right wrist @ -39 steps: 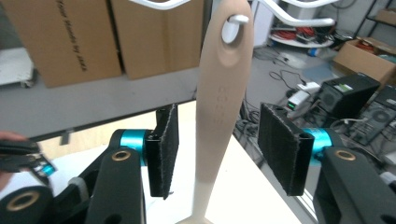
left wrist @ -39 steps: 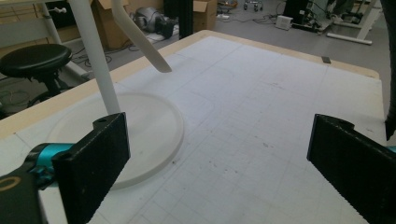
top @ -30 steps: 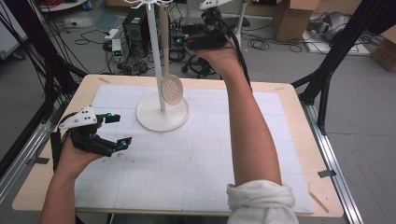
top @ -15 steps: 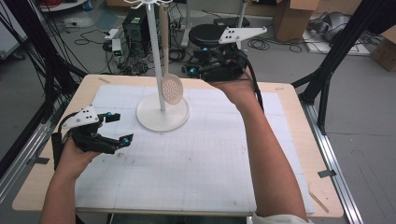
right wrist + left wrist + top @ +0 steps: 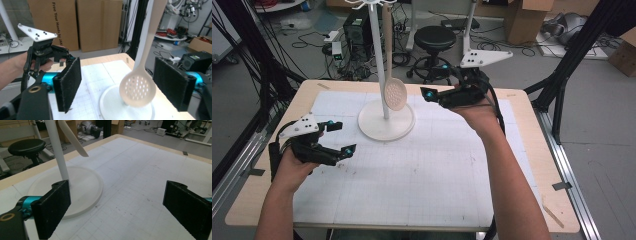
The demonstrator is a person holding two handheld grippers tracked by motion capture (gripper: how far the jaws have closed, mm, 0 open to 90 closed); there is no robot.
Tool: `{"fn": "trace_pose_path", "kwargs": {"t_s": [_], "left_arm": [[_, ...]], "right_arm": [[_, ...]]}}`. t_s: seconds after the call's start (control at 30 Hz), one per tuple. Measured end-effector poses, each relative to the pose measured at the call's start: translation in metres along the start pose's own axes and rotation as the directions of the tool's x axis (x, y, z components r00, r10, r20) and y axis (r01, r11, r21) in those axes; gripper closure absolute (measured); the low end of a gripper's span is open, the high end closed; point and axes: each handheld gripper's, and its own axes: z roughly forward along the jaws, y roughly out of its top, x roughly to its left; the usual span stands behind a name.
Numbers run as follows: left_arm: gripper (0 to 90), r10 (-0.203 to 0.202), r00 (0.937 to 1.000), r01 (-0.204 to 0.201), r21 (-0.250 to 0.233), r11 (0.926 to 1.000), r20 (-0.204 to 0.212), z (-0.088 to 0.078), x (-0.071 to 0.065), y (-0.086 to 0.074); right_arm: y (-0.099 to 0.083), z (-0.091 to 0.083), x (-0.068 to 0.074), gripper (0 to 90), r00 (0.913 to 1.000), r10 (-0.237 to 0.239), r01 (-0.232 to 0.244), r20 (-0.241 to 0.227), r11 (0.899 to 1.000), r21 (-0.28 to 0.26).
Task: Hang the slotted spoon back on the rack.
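Observation:
A white stand point(image 5: 385, 125) with a round base and a thin pole rises at the back middle of the table. A beige slotted spoon point(image 5: 395, 93) hangs from a hook at the stand's top, bowl down. My right gripper point(image 5: 436, 80) hovers just right of the spoon's bowl, open; its jaws have just been opening and nothing is between them. In the right gripper view the spoon point(image 5: 137, 88) hangs a little ahead of the right gripper point(image 5: 120, 85). My left gripper point(image 5: 339, 136) rests open at the table's left, facing the stand's base point(image 5: 75, 190).
A white grid mat point(image 5: 422, 175) covers the wooden table point(image 5: 532, 165). Behind the table stand a black stool point(image 5: 435, 37), cardboard boxes point(image 5: 524, 15) and floor cables. Black frame legs point(image 5: 562, 85) flank both sides.
My right gripper has come down from the top of the stand to the height of the spoon's bowl, and its jaws stand wider. The spoon hangs on. The left gripper has not moved.

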Motion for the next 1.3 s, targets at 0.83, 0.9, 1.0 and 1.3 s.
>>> {"fn": "trace_pose_path", "kwargs": {"t_s": [0.83,0.9,1.0,1.3], "left_arm": [[6.6,-0.008,0.9997,0.009,-0.011,0.9999,0.024,0.001,0.004,-0.006],[6.6,-0.012,0.9996,0.013,-0.014,0.9998,0.026,0.001,0.004,-0.007],[6.5,-0.017,0.9995,0.018,-0.014,0.9997,0.027,0.0,0.006,-0.008],[6.6,-0.025,0.9992,0.025,-0.011,0.9996,0.032,0.001,0.007,-0.01]], "right_arm": [[-0.107,-0.056,0.026,12.0,0.9868,0.138,-0.133,0.085,0.989,-0.056],[-0.111,-0.058,0.028,12.0,0.987,0.13,-0.125,0.094,0.99,-0.059],[-0.121,-0.06,0.032,11.2,0.9856,0.124,-0.118,0.115,0.991,-0.056],[-0.151,-0.065,0.044,10.4,0.9804,0.146,-0.138,0.133,0.988,-0.065]]}}
